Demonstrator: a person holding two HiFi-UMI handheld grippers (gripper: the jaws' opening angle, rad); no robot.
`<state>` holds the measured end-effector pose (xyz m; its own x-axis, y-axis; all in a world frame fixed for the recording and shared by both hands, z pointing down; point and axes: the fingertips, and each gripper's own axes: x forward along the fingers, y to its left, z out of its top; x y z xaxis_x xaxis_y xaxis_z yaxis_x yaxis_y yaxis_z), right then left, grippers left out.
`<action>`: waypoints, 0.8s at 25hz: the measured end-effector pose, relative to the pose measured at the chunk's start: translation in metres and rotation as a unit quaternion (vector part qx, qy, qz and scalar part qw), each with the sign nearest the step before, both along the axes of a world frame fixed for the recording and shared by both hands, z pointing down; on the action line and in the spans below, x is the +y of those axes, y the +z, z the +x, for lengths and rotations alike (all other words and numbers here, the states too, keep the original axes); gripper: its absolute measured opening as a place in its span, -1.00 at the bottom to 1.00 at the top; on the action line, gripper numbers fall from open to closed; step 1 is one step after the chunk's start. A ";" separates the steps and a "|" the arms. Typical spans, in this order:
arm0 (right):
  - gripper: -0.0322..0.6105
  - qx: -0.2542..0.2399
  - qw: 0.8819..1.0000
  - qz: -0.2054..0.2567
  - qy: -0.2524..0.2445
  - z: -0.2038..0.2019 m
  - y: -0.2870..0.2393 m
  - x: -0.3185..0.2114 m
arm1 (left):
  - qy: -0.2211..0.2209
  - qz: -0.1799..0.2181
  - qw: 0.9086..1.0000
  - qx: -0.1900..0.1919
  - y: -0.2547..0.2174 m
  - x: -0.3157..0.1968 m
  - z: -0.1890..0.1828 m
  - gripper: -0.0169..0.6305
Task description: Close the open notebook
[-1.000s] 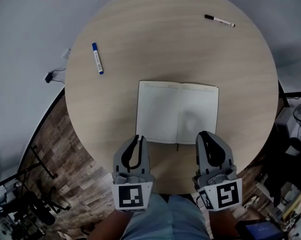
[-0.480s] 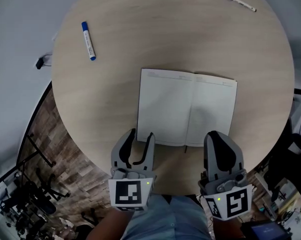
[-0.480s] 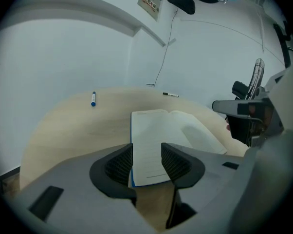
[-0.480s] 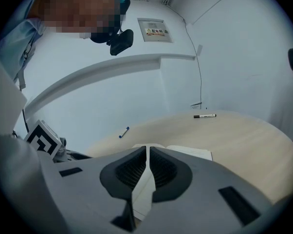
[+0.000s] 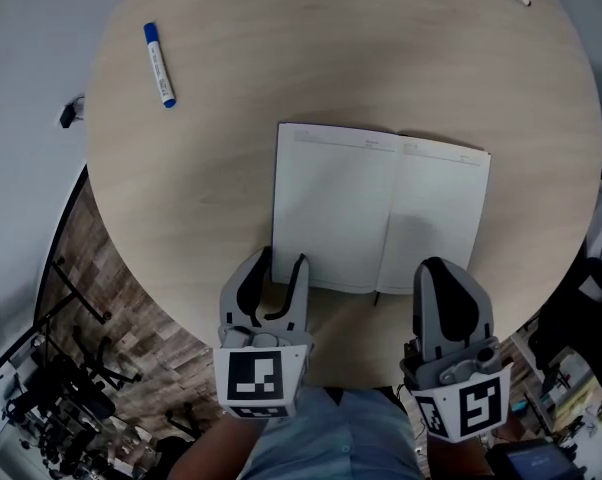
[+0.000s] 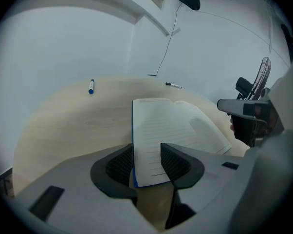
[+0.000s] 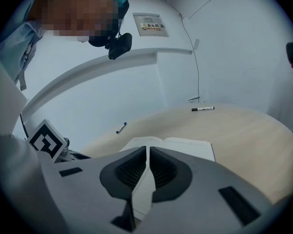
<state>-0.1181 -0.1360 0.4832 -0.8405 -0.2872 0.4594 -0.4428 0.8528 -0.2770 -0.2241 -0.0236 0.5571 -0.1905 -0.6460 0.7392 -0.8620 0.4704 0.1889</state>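
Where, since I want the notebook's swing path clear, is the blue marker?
In the head view the blue marker lies on the table's far left part, up and left of the open notebook, not touching it.

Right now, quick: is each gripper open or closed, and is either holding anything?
Left gripper: open, the notebook's near corner between its jaws, not clamped.
Right gripper: closed, holding nothing.

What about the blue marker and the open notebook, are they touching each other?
Apart. The head view shows the blue marker lying up and left of the notebook, with bare table between them.
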 end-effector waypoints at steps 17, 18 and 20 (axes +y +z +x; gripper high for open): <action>-0.74 0.004 1.000 -0.021 0.015 0.005 0.015 -0.008 | -0.002 -0.021 1.000 -0.014 0.007 -0.006 -0.005 -0.44; -0.74 0.004 1.000 -0.022 0.016 0.005 0.016 -0.009 | 0.004 -0.023 0.999 -0.021 0.006 -0.006 -0.005 -0.45; -0.74 0.004 1.000 -0.022 0.016 0.005 0.016 -0.009 | 0.004 -0.030 0.999 -0.030 0.006 -0.005 -0.007 -0.61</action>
<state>-0.1128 -0.1446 0.4992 -0.8274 -0.2931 0.4791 -0.4722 0.8249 -0.3107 -0.2310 -0.0284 0.5629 -0.2298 -0.6023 0.7645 -0.8749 0.4720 0.1088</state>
